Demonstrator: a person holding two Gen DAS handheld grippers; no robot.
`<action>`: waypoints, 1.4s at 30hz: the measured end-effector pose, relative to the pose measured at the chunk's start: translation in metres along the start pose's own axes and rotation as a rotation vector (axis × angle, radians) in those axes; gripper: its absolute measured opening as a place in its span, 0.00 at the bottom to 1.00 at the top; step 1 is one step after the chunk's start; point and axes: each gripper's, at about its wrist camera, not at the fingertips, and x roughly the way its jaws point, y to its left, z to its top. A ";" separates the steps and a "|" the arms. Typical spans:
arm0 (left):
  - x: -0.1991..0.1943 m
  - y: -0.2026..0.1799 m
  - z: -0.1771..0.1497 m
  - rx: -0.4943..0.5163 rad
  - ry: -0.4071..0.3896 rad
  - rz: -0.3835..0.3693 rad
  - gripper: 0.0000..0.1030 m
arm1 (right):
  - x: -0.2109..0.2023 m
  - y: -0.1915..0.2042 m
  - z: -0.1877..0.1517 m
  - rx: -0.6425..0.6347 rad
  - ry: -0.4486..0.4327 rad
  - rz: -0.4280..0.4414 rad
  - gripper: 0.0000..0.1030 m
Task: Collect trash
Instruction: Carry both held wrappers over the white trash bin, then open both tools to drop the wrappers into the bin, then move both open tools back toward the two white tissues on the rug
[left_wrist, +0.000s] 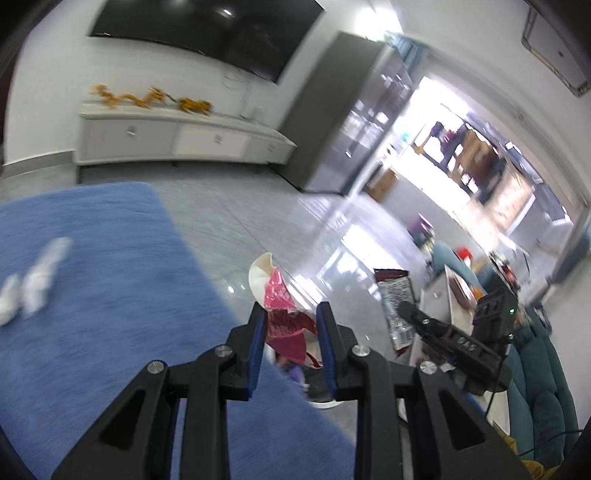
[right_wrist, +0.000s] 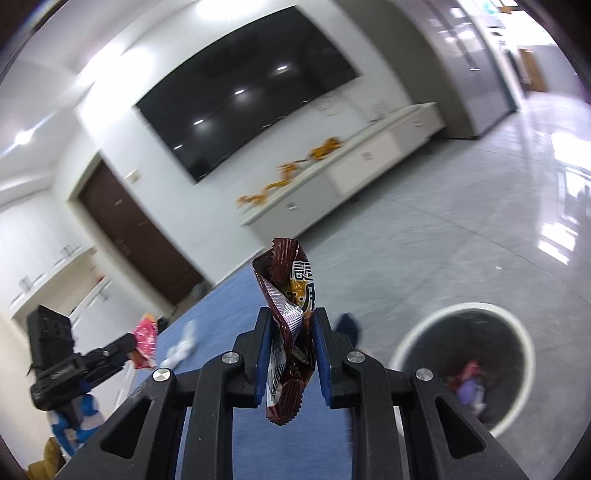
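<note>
I can make out large white characters on the brown wrapper (right_wrist: 291, 314) between my right jaws, but nothing I can read.

This is a living room in a home. A big black TV (right_wrist: 243, 107) hangs on the wall at 12 o'clock, over a long white cabinet (left_wrist: 177, 138). A blue rug (left_wrist: 110, 295) lies on the shiny tile floor (right_wrist: 461, 229), and a teal sofa (left_wrist: 535, 398) sits at 4 o'clock.
</note>
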 end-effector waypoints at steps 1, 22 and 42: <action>0.018 -0.008 0.004 0.005 0.027 -0.017 0.25 | -0.001 -0.010 0.000 0.018 -0.005 -0.023 0.20; 0.233 -0.083 0.007 -0.012 0.317 -0.151 0.54 | 0.029 -0.118 -0.022 0.189 0.066 -0.284 0.34; 0.134 -0.090 -0.004 0.058 0.069 0.067 0.55 | -0.008 -0.080 -0.005 0.072 -0.031 -0.342 0.51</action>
